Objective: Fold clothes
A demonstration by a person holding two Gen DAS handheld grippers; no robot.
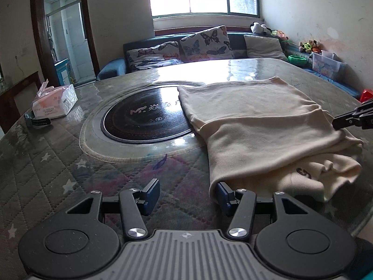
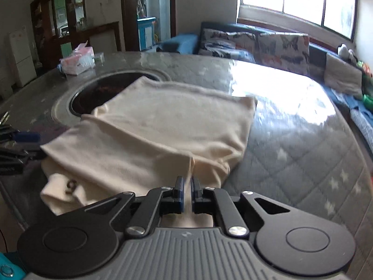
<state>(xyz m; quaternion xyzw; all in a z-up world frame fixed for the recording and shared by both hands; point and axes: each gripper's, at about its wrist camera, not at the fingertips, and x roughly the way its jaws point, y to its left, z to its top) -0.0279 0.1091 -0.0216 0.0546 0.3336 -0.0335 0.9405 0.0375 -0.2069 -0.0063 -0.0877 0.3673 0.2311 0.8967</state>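
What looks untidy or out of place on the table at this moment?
The cream garment is folded unevenly: at its near end a lower layer with a dark mark sticks out from under the top fold. Its far corner also lies over the round black cooktop set in the table. Nothing is spilled.

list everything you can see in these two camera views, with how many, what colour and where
garment: one, cream, partly folded on the table's near right part, edge over the cooktop
table: one, grey quilted cover with white stars under a clear sheet
cooktop: one, black round, set in the table's middle
tissue pack: one, white and pink, far left of table
butterfly cushions: two, pale with dark butterflies, on the sofa
sofa: one, blue, behind the table under the window
plain cushion: one, off-white, right end of sofa
left claw: black with blue pads, open, beside the garment's near corner
right claw: black with blue pads, shut at the garment's near edge
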